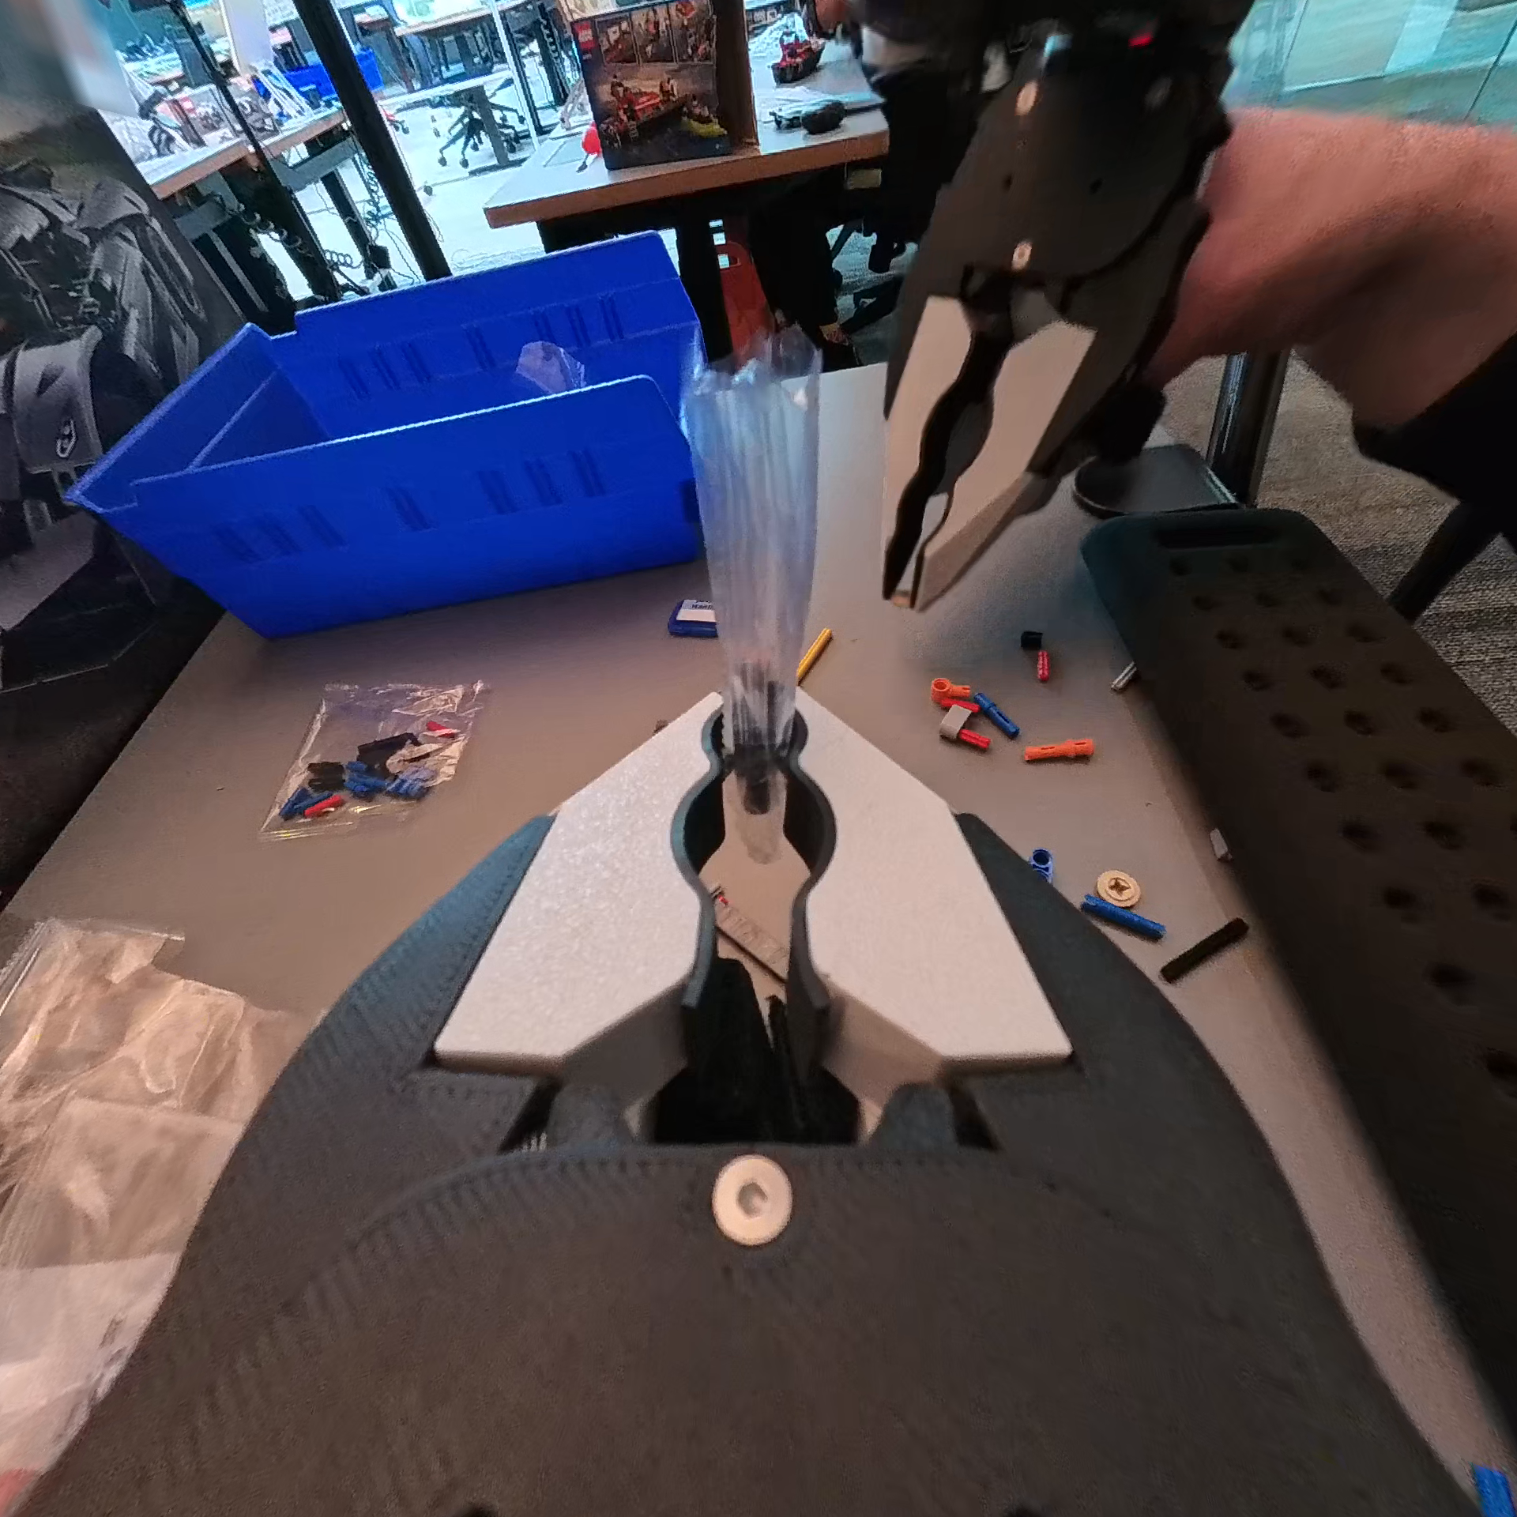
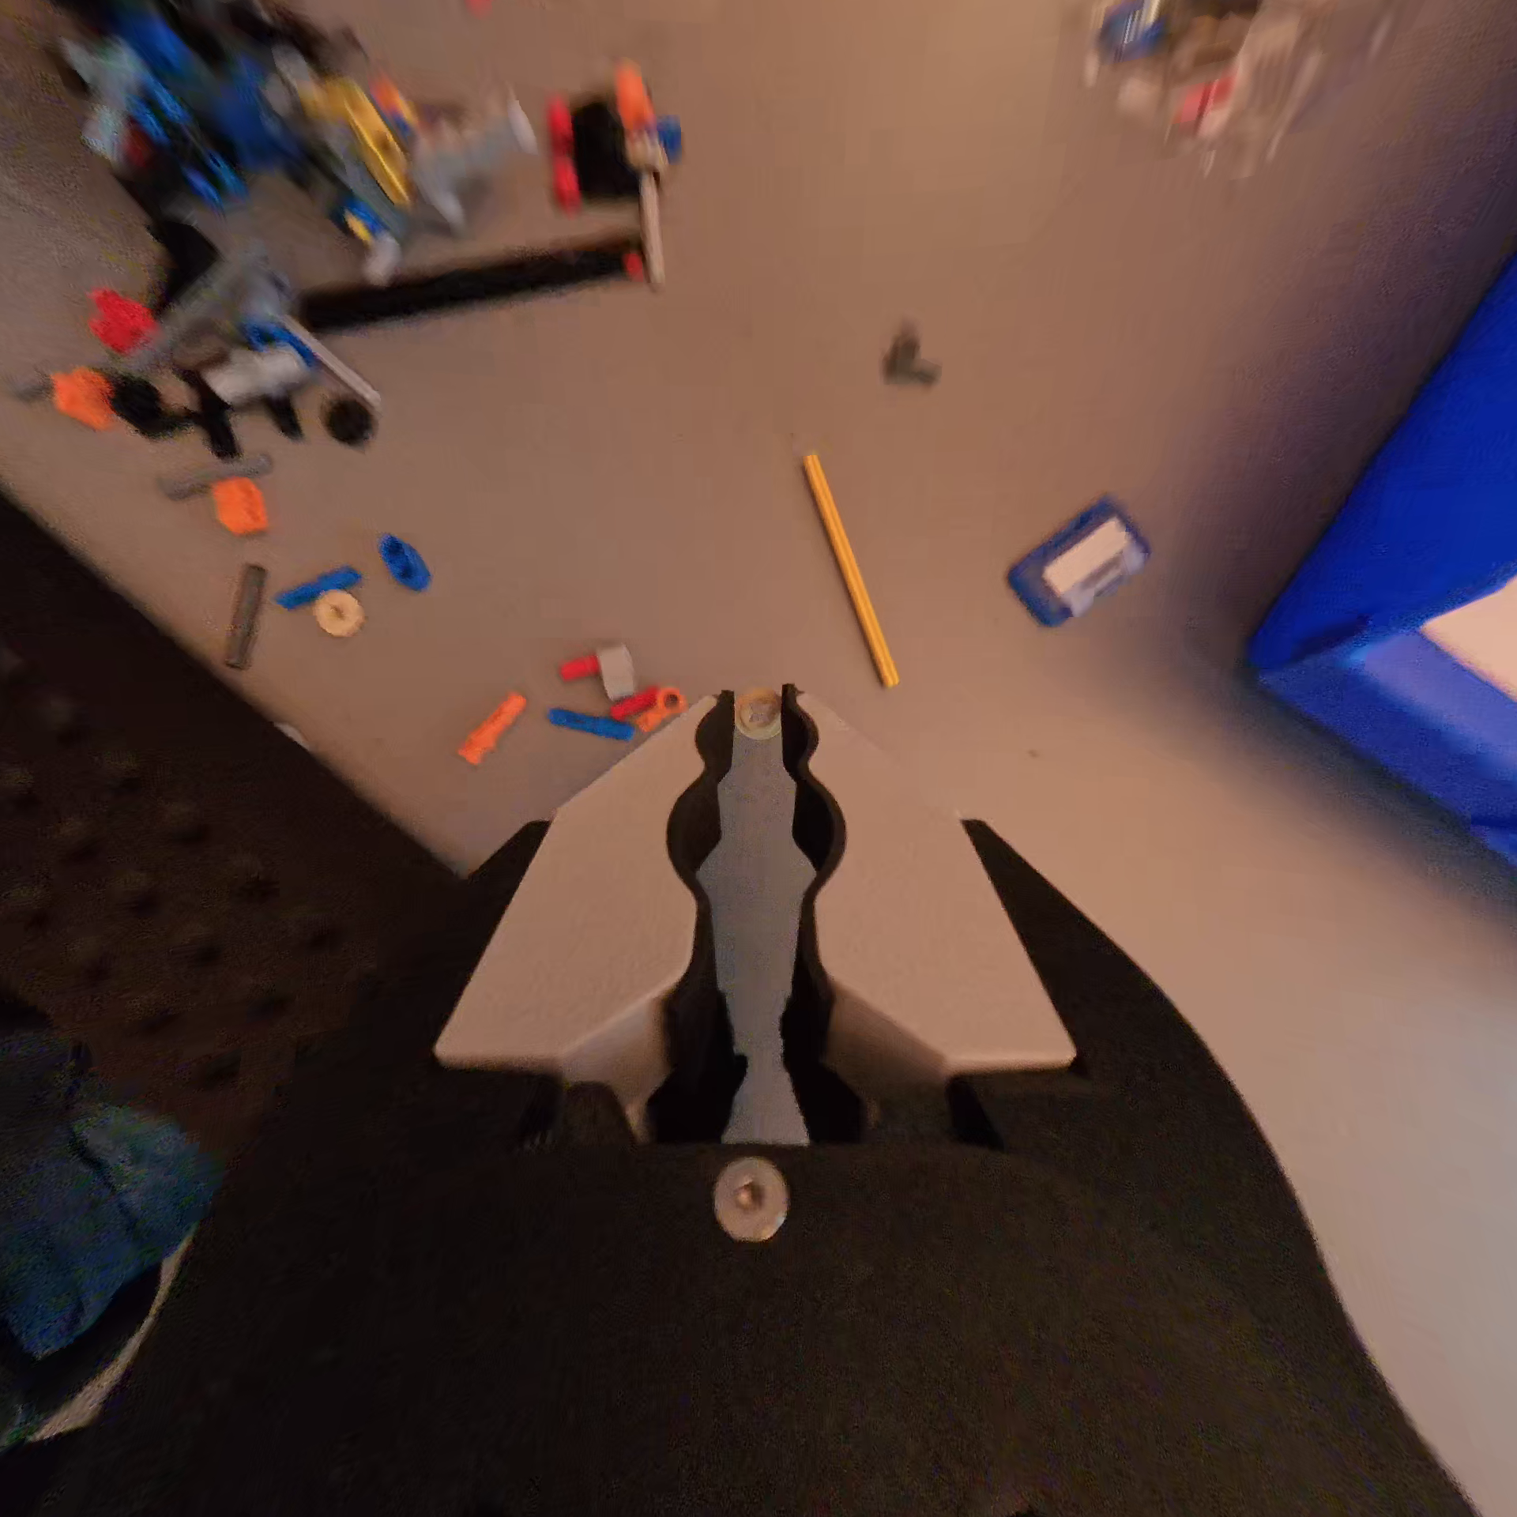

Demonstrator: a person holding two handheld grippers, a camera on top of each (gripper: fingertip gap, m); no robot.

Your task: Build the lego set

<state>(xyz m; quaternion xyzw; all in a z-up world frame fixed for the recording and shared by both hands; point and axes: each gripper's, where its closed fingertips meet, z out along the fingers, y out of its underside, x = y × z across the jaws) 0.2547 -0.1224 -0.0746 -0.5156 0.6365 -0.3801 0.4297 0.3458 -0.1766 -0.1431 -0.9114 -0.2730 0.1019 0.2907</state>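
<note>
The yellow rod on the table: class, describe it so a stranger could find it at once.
Start at the blue bin on the grey table. Beside it lies a small blue card, then the yellow rod. It is long, thin and alone, unlike the short stubby pieces clustered nearby.

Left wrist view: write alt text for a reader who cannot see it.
The left gripper is shut on a clear plastic bag that stands up above a grey table. The right gripper, held in a hand, hovers nearby. A blue bin, a sealed bag of pieces and loose lego pieces lie around.
</note>
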